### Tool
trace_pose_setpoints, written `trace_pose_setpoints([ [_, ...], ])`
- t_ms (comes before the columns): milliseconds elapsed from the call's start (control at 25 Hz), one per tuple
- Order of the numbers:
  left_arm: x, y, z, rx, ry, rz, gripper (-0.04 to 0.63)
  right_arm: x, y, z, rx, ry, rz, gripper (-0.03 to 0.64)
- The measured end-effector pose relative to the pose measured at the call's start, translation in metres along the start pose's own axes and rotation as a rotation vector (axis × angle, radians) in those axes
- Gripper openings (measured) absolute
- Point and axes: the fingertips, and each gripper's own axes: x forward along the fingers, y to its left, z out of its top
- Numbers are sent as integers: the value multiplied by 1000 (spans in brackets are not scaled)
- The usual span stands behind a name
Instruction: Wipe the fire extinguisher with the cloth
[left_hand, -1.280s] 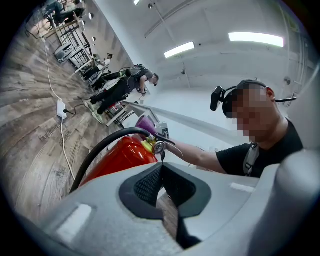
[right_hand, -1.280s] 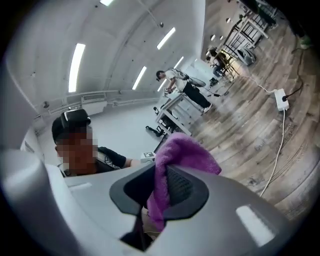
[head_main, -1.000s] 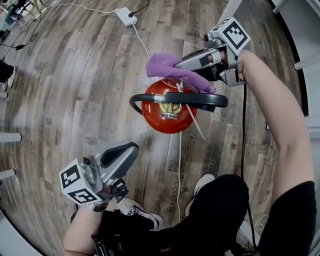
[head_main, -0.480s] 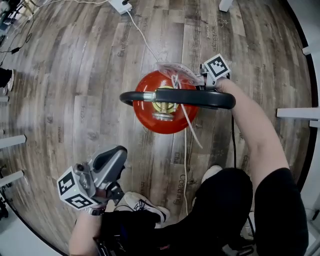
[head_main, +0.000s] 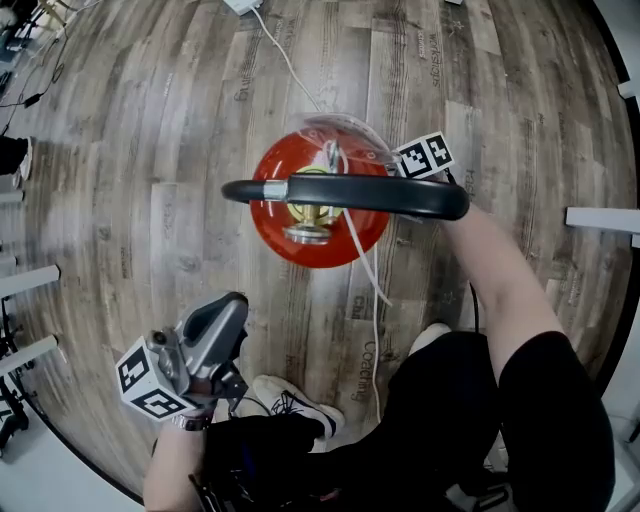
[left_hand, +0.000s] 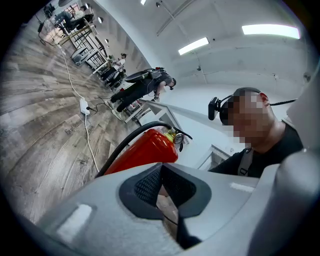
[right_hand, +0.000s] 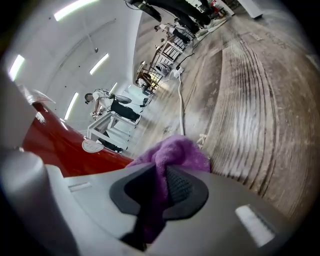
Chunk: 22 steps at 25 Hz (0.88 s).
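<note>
Right gripper (right_hand: 161, 186), clamped on the purple cloth (right_hand: 172, 152), hangs low beside the upright fire extinguisher (head_main: 318, 215) on the wood floor. The red wall lies just left of the cloth in its view (contact unclear). A black hose (head_main: 350, 192) arches across the top. Left gripper (head_main: 228, 312), jaws together on nothing, waits well apart.

In the head view, the right gripper (right_hand: 159, 187) is mostly hidden behind the black hose (head_main: 350, 193) arching over the fire extinguisher (head_main: 275, 228); only its marker cube (head_main: 427, 155) is seen. The cloth (right_hand: 176, 152) is concealed there too, and its lower part is covered by the pads in the right gripper view. In the left gripper view, the extinguisher's base is masked by the left gripper (left_hand: 162, 192). The white power adapter (head_main: 240, 4) is cut by the top edge. A distant person (left_hand: 120, 60) is too small for detail.
</note>
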Motion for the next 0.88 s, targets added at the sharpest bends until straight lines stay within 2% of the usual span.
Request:
trace_pose_setpoints([
  [160, 5, -4, -2, 2, -2, -9, -3, -7, 11, 3, 14, -28, 30, 51],
  [320, 9, -12, -1, 12, -6, -30, -3, -34, 60, 22, 42, -93, 237, 51],
  [440, 13, -18, 4, 16, -12, -52, -3, -68, 110, 41, 19, -174, 393, 51],
  [520, 18, -23, 8, 21, -23, -74, -3, -93, 140, 48, -2, -230, 464, 51],
  [680, 38, -35, 13, 38, -28, -145, -3, -134, 180, 37, 4, -307, 539, 51],
  [880, 70, -61, -13, -12, 52, -261, -2, -190, 217, 0, 13, -363, 571, 52],
])
